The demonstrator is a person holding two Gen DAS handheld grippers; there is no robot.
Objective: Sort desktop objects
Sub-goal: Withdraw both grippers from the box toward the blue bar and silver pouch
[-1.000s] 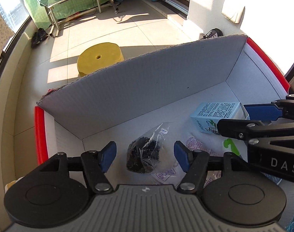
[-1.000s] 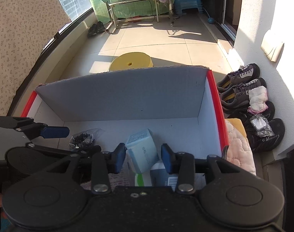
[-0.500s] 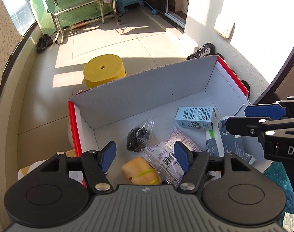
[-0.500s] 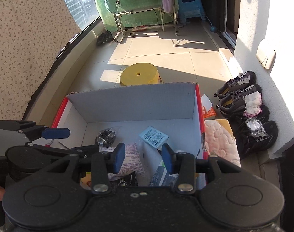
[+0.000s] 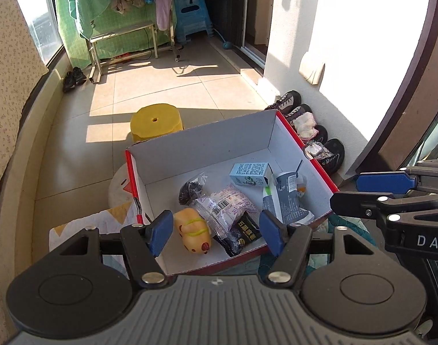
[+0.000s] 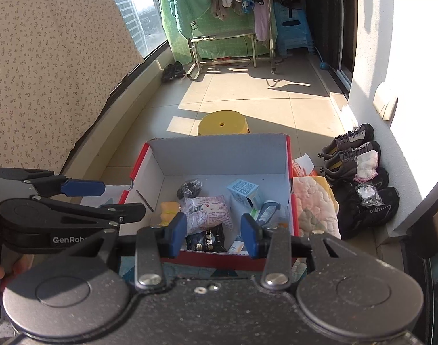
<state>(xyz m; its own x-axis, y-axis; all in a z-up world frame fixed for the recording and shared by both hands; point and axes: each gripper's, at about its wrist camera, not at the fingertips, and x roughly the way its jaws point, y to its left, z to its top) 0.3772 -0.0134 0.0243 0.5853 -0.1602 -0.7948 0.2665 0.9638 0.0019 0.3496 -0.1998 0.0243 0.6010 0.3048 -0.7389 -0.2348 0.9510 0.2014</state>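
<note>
A red cardboard box [image 5: 316, 169] [image 6: 288, 155] with a white inside sits on the floor and holds several things. Among them are a yellow squishy toy [image 5: 193, 230] [image 6: 168, 211], a pink-white snack pack [image 5: 227, 204] [image 6: 207, 210], a black packet [image 5: 242, 231] [image 6: 206, 238], a clear bag of dark bits [image 5: 190, 191] [image 6: 190, 187], a pale blue carton [image 5: 249, 174] [image 6: 243, 188] and a grey tube [image 5: 285, 198] [image 6: 267, 210]. My left gripper [image 5: 216, 233] hangs open above the box's near edge, nothing between its fingers. My right gripper [image 6: 213, 234] is also open and empty, above the near edge.
A yellow stool [image 5: 155, 120] [image 6: 223, 122] stands beyond the box. Shoes [image 6: 351, 146] and a sock line the right wall. A quilted cloth [image 6: 313, 204] lies right of the box. A drying rack with clothes [image 6: 233, 5] and blue stools stand at the far end.
Both grippers have pulled up and back from inside the box. The box now looks smaller, and the toy and black packet have come into view. Neither gripper's opening has changed.
</note>
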